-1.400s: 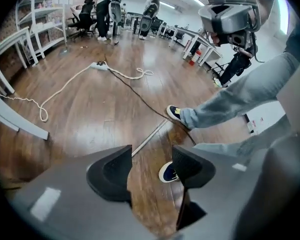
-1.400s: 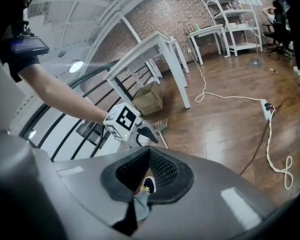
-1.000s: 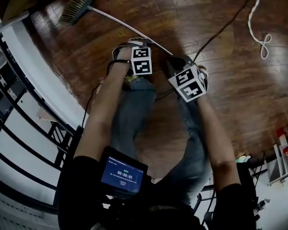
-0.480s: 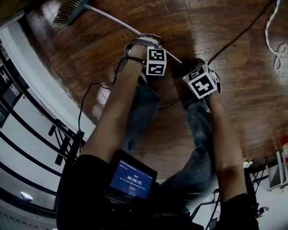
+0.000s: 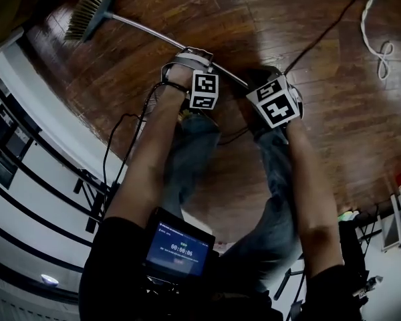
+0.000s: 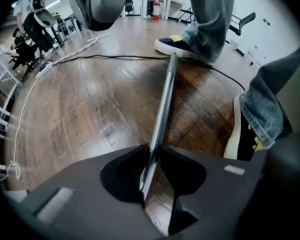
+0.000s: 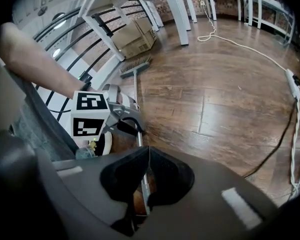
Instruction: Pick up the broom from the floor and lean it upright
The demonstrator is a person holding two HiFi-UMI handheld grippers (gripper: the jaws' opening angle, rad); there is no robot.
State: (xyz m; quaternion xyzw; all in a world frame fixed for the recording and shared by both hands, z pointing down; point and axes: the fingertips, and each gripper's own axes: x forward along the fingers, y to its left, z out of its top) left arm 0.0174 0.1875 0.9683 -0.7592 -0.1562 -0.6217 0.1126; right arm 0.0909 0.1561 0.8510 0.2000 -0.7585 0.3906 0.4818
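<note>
Here, one broom [image 5: 87, 12], two grippers [image 6: 154, 151] [image 7: 148, 151], left jaws closing round handle [image 5: 147, 31]

1. Dark plank floor [image 5: 334, 132], glossy, patches of glare.
2. White cord [image 5: 363, 25] loose on the boards, looped at one end, top right of head view.
3. Thin black cable [image 5: 327, 29] slanting across the boards near the cord.
4. Cardboard box [image 7: 135, 38] against a black-barred wall, beside white table legs [image 7: 177, 9].
5. Red fire extinguisher [image 6: 155, 10] far off by a white table.
6. Black office chair [image 6: 242, 21] at the room's edge.
7. Small blue-lit screen [image 5: 179, 249] low in head view.
</note>
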